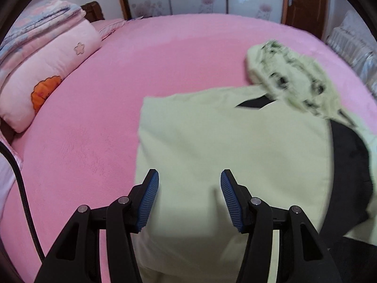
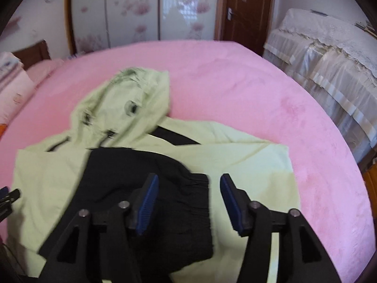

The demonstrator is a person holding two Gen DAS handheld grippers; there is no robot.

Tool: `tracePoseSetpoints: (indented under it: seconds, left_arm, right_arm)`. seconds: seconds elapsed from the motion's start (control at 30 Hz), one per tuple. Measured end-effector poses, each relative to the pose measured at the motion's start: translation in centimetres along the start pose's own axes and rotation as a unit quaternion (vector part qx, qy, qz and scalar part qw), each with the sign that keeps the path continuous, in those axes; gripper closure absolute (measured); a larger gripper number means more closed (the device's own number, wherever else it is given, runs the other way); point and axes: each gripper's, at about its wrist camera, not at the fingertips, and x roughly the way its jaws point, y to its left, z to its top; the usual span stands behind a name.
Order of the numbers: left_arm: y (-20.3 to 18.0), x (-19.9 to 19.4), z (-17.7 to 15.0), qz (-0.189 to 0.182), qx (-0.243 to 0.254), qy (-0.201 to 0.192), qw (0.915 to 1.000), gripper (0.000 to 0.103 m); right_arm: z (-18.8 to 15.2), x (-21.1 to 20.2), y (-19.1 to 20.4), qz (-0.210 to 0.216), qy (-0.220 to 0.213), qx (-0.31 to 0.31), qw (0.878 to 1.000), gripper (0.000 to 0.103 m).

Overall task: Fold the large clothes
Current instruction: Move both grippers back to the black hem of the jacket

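One pale-green hooded jacket (image 2: 247, 165), black-sleeved

The pale green hooded jacket (image 2: 235, 162) lies on the pink plush bedspread (image 2: 235, 82). Its black ribbed-cuff sleeve (image 2: 150, 188) lies across it. Its hood (image 2: 122, 108) points toward the flowered sliding wardrobe (image 2: 141, 9).

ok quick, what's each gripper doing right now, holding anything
left gripper: open, holding nothing, above the jacket.
right gripper: open, holding nothing, above the black sleeve.
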Motion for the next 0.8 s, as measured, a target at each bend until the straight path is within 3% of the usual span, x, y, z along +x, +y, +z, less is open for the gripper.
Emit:
tracePoseSetpoints:
  seconds: [0.17, 0.27, 0.33, 0.43, 0.57, 0.6, 0.67, 0.73, 0.8]
  left_arm:
    - [-3.5, -2.1, 0.8, -0.067, 0.004, -0.019, 0.9976, 0.049]
    - [-5.3, -0.6, 1.0, -0.05, 0.009, -0.008, 0.9987, 0.049]
    - [-5.8, 1.8, 0.6, -0.035, 0.014, 0.022, 0.999, 0.049]
    - [-5.6, 5.0, -0.3, -0.019, 0.021, 0.058, 0.9979, 0.048]
    - [-3.5, 5.8, -0.5, 0.019, 0.025, 0.035, 0.9989, 0.047]
    - [-2.8, 6.0, -0.4, 0.015, 0.019, 0.034, 0.9991, 0.047]
    - [-1.5, 6.4, -0.1, 0.002, 0.008, 0.036, 0.9993, 0.047]
    - [-1.0, 6.7, 0.2, -0.006, 0.006, 0.041, 0.9991, 0.047]
    - [-1.0, 6.6, 0.4, 0.0, 0.011, 0.045, 0.9989, 0.047]
  right_arm:
    - [0.0, 0.5, 6.9, 0.085, 0.016, -0.045, 0.995, 0.047]
    - [-0.9, 2.7, 9.8, 0.093, 0.032, -0.071, 0.993, 0.047]
    - [-1.6, 4.9, 10.4, 0.093, 0.057, -0.075, 0.991, 0.047]
    - [-2.6, 7.4, 8.4, 0.052, 0.075, -0.069, 0.993, 0.048]
    - [-2.8, 8.4, 2.0, -0.034, 0.068, -0.036, 0.996, 0.05]
    - [-2.8, 8.4, -0.3, -0.015, 0.073, -0.015, 0.997, 0.052]
    - [-2.9, 8.4, -2.4, 0.002, 0.085, -0.007, 0.996, 0.086]
    - [-3.0, 7.9, -2.5, 0.004, 0.089, -0.012, 0.996, 0.089]
    - [-3.0, 7.6, -1.9, -0.011, 0.092, -0.018, 0.995, 0.085]
